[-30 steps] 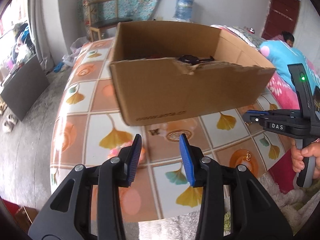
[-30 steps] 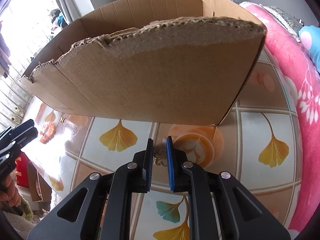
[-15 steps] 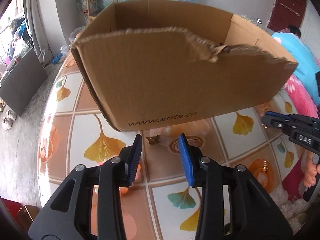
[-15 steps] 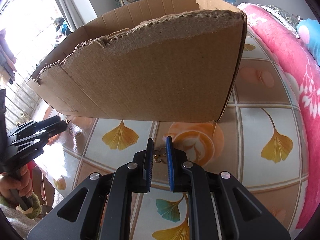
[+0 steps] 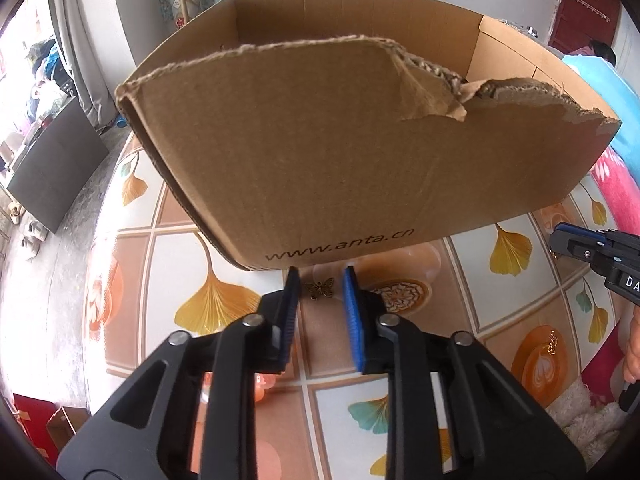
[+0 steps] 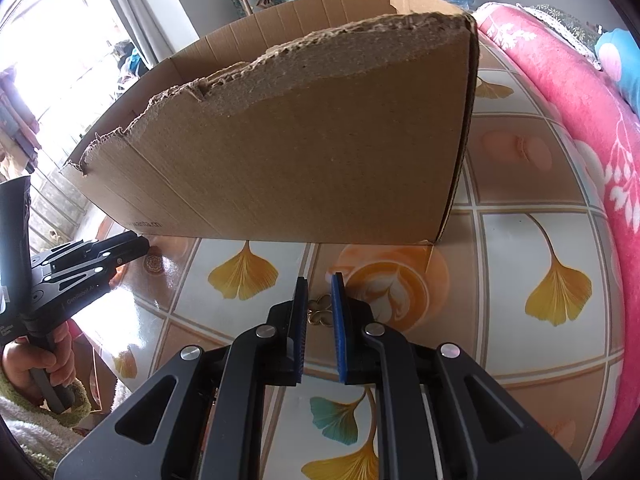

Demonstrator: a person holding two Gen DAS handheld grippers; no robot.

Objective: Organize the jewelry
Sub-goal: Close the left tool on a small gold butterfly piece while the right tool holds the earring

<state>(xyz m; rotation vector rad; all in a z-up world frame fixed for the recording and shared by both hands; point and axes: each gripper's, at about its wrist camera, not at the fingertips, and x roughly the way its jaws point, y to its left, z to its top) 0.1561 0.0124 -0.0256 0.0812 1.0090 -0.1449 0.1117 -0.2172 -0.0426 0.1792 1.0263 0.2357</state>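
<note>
Cardboard box (image 5: pixel 360 152) on table (image 5: pixel 520 308), butterfly charm (image 5: pixel 320 290) just before it, flower charm (image 6: pixel 319 309) further right

We saw a matt brown corrugated cardboard box (image 5: pixel 340 152) with a ragged, fibrous torn rim. The tablecloth (image 6: pixel 540 360) looked like glossy, smooth plastic, throwing glare. The butterfly charm (image 5: pixel 319 290) appeared dull bronze metal. The gripper fingers (image 5: pixel 352 312) had ribbed blue pads on matt black plastic.
</note>
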